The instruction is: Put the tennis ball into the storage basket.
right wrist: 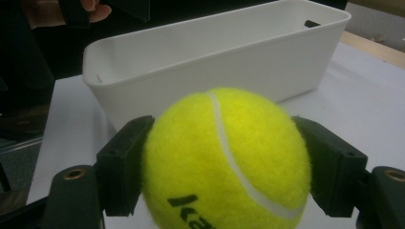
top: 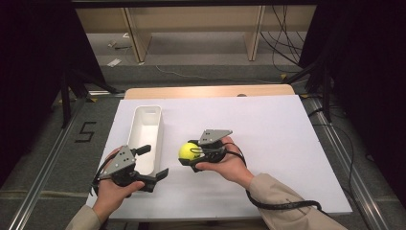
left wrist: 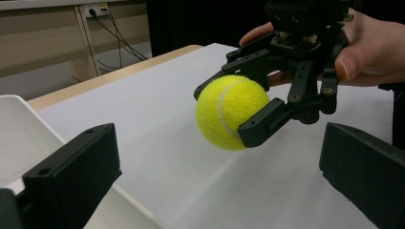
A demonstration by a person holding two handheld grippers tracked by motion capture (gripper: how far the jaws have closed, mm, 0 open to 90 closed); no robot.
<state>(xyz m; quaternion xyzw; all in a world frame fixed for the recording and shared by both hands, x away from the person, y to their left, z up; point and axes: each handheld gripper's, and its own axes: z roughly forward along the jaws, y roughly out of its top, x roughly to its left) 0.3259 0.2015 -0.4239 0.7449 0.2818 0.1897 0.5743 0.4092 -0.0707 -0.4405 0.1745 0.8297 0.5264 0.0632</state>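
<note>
A yellow tennis ball (top: 188,151) hangs just above the white tabletop, with my right gripper (top: 190,154) shut on it. From the left gripper view the ball (left wrist: 231,111) shows clamped between the right gripper's two black jaws. In the right gripper view the ball (right wrist: 228,160) sits squeezed between both pads, facing the white bin (right wrist: 215,62). That long white bin (top: 146,136) lies left of the ball. My left gripper (top: 155,161) stands open at the bin's near end, nothing between its jaws; its wide-apart pads (left wrist: 74,171) frame the ball from a distance.
A white board (top: 268,143) covers the table, with a wooden strip (top: 210,91) along its far edge. Metal rails (top: 352,158) flank the table. Wooden shelving legs and cables stand on the floor behind.
</note>
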